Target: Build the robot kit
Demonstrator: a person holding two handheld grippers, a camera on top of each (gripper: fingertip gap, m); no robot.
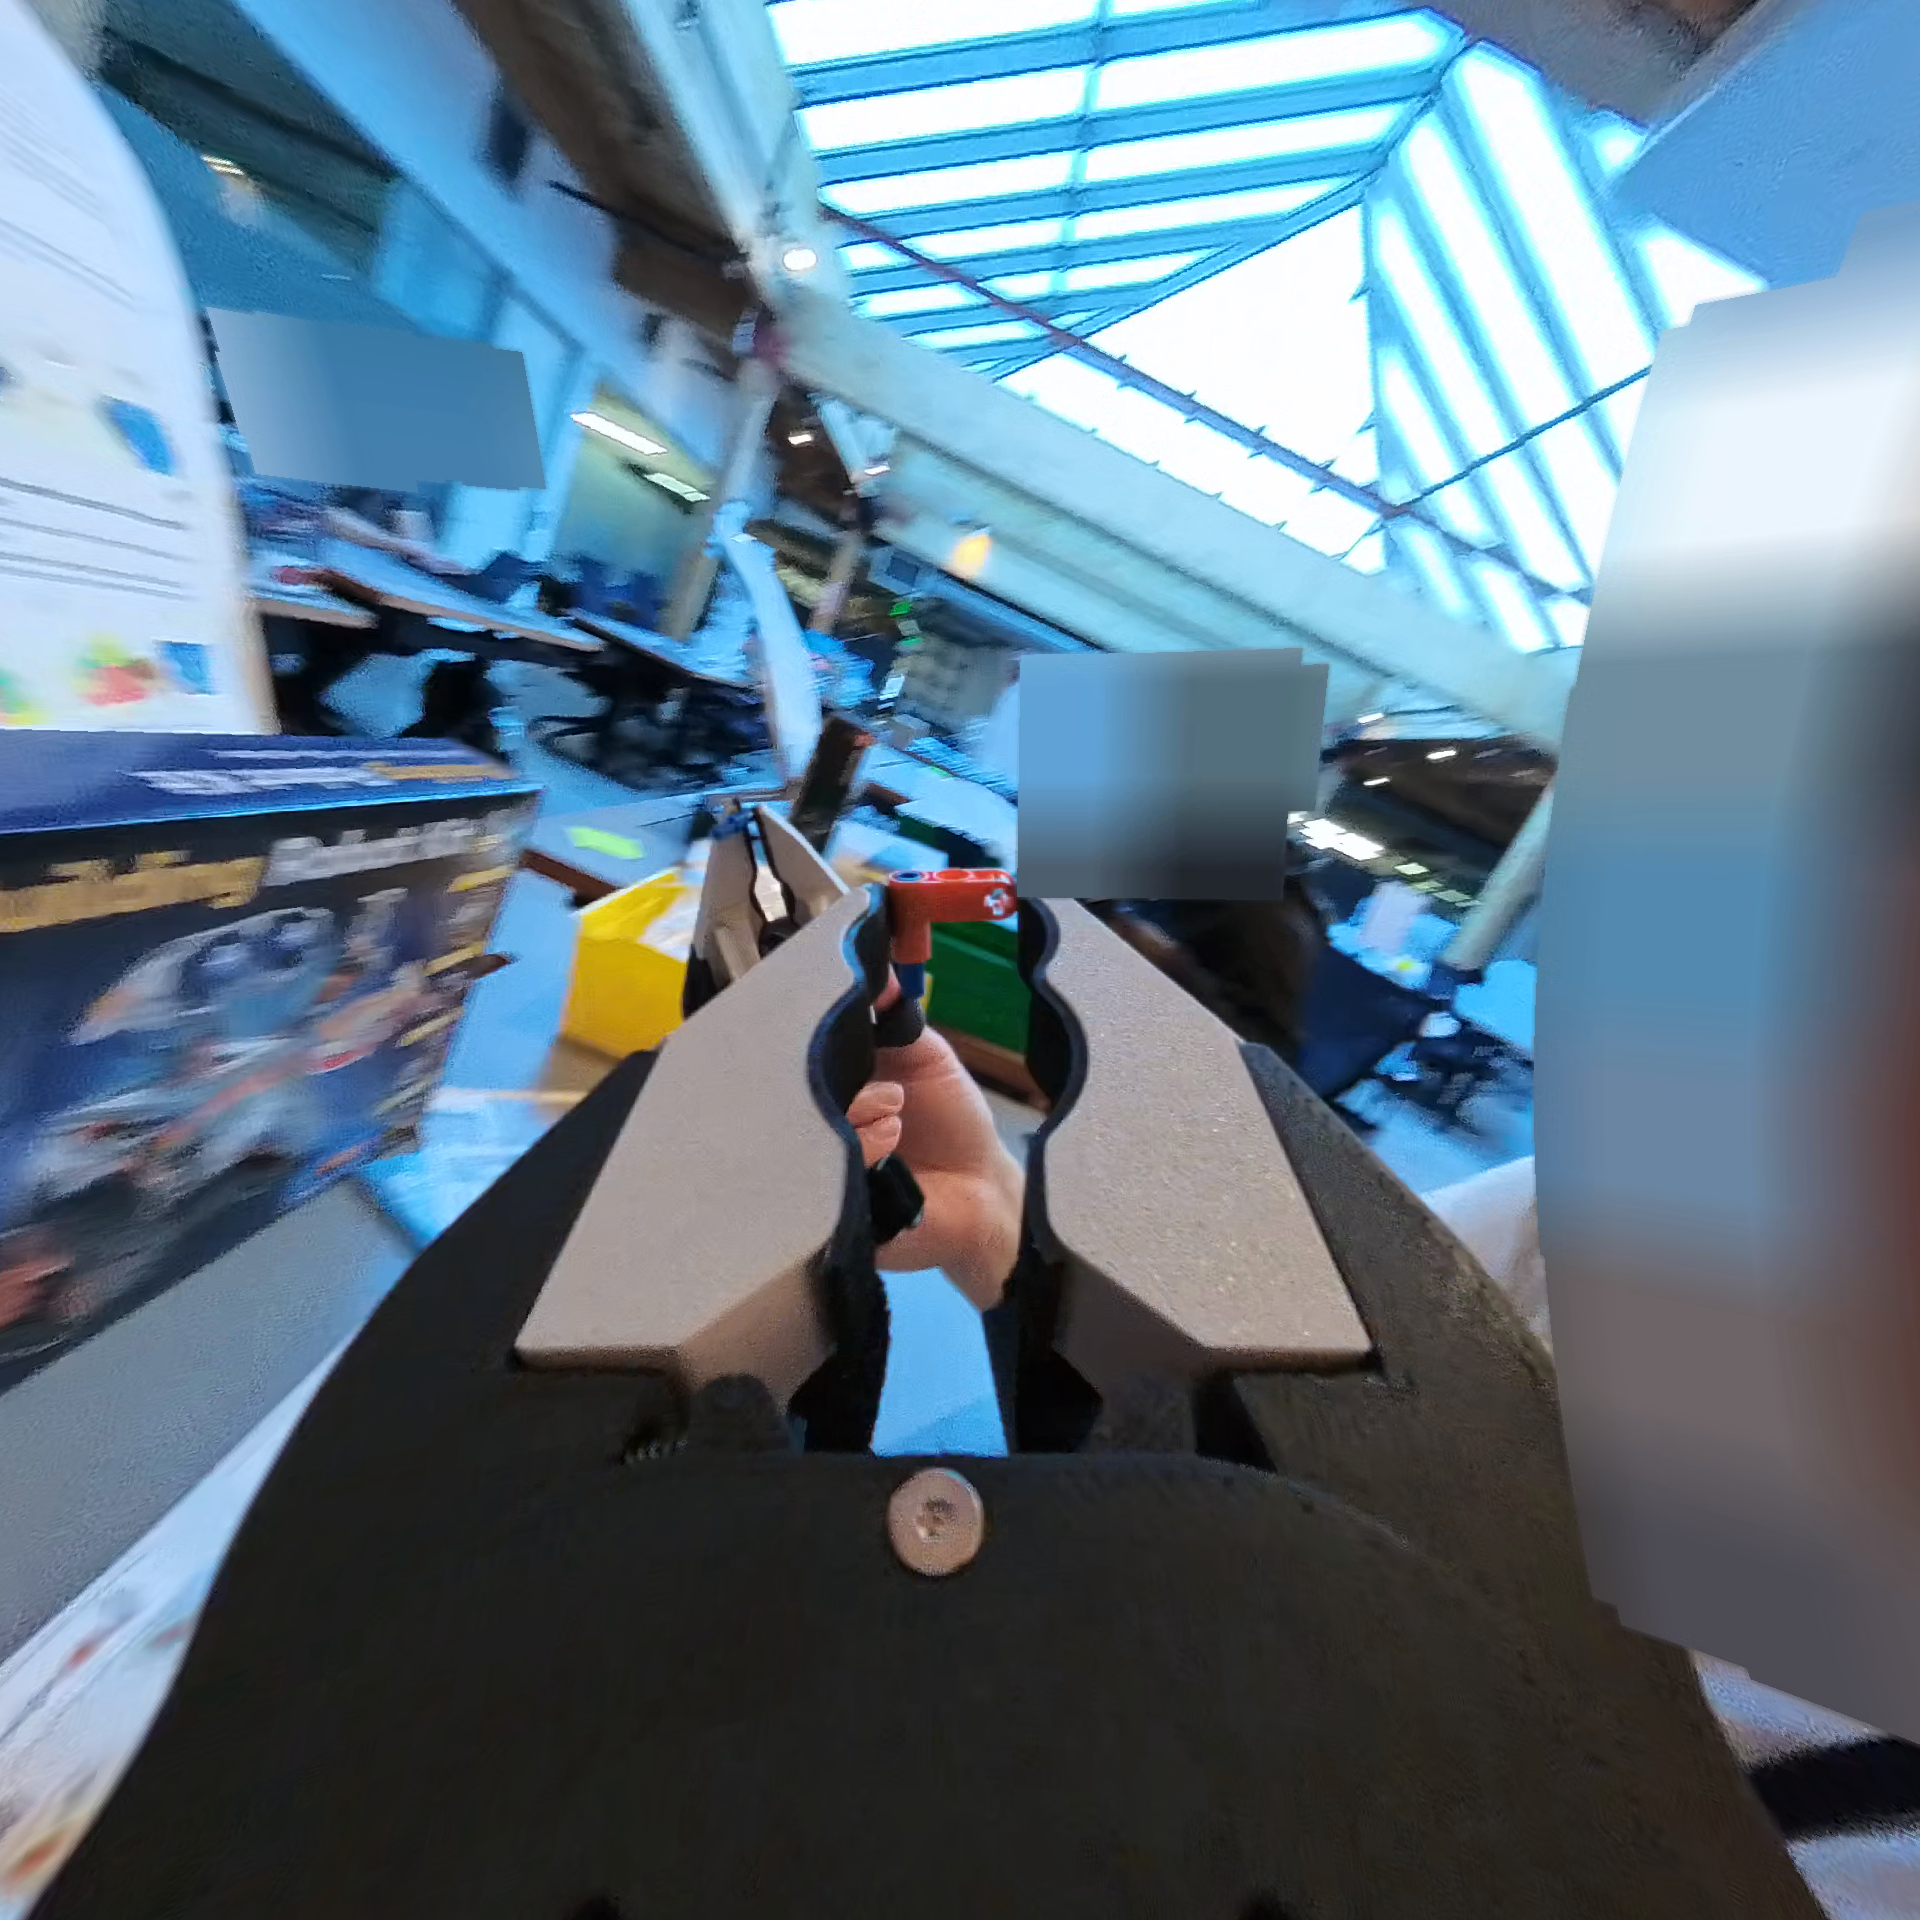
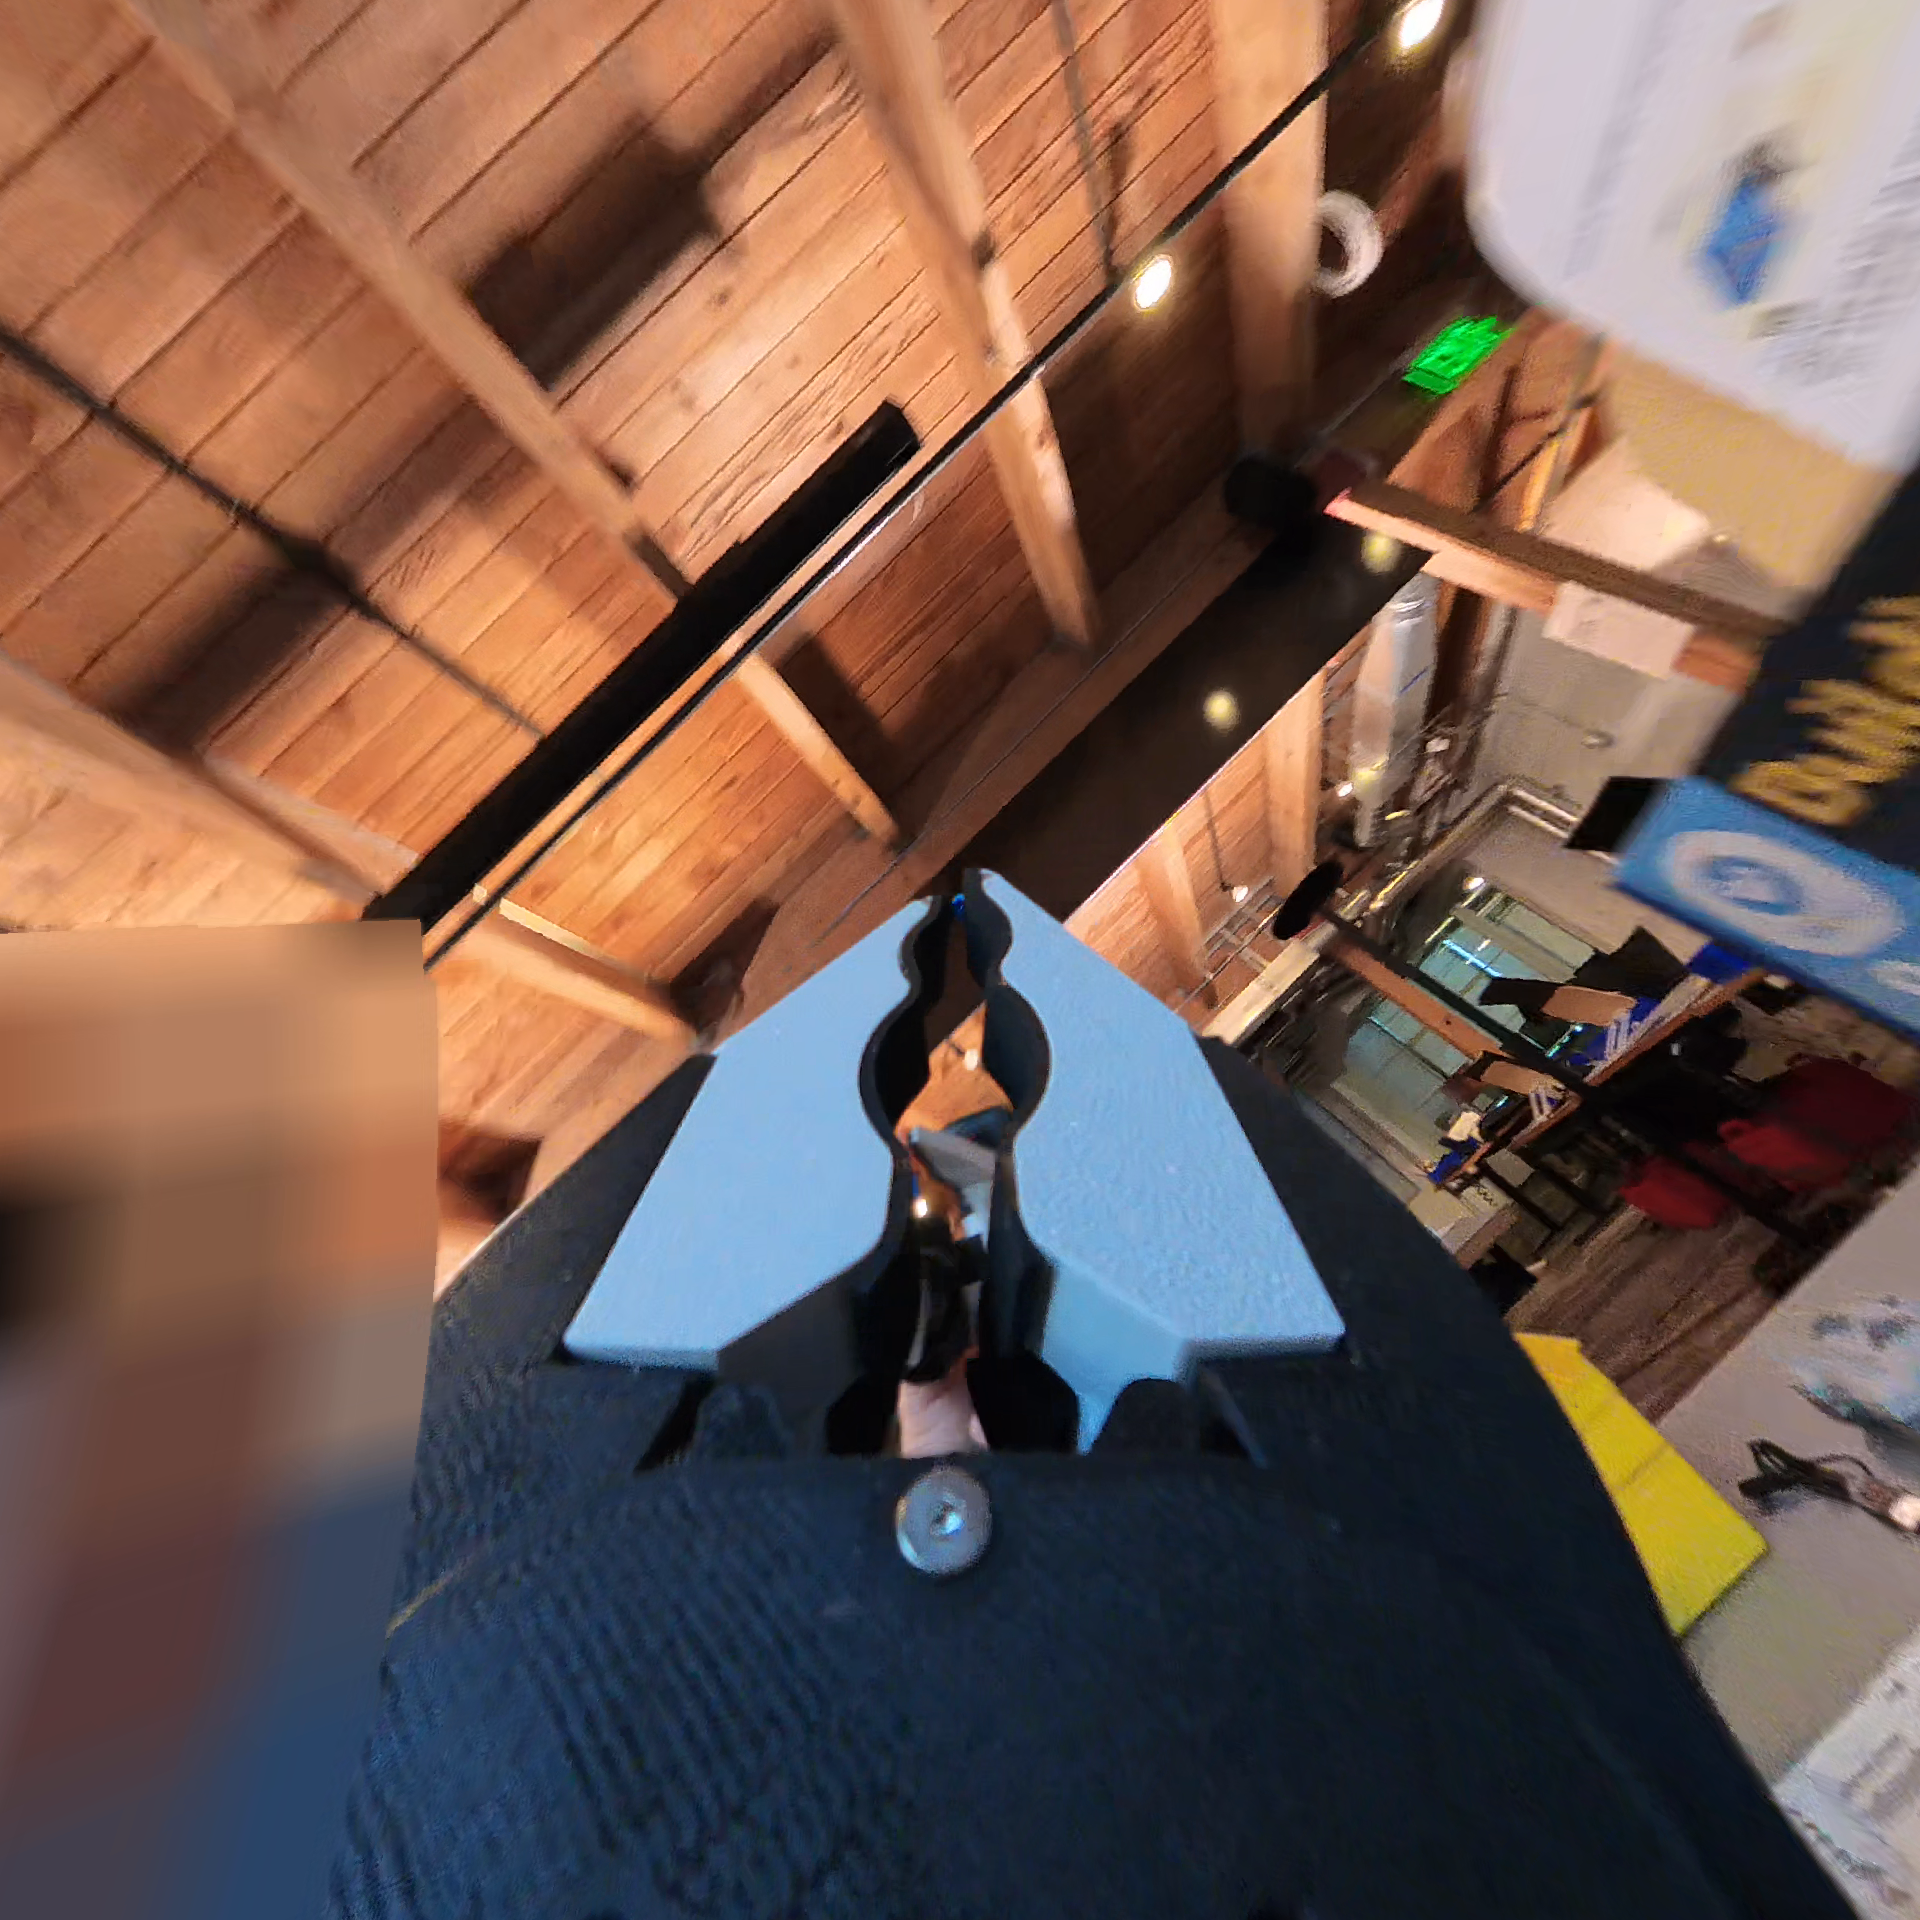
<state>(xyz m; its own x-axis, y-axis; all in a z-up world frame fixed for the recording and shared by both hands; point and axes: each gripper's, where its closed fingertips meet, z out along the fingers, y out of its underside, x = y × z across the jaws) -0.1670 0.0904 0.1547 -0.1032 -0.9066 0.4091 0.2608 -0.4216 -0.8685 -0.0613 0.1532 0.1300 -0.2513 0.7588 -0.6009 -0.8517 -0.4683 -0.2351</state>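
In the left wrist view my left gripper is raised off the table and shut on a small red L-shaped building piece. The piece spans the gap between the tips, with a blue pin hanging under it. A hand shows through the gap behind. My right gripper stands just left of and beyond the left tips, with a small blue piece at its tip. In the right wrist view my right gripper points up at a wooden ceiling. Its jaws are almost closed on the tiny blue piece.
A dark blue toy-set box stands at the left, and it shows in the right wrist view at the upper right. A yellow bin and a green bin sit behind the grippers. The yellow bin lies at the lower right. Spacing between my two grippers at the tips: around 12 cm.
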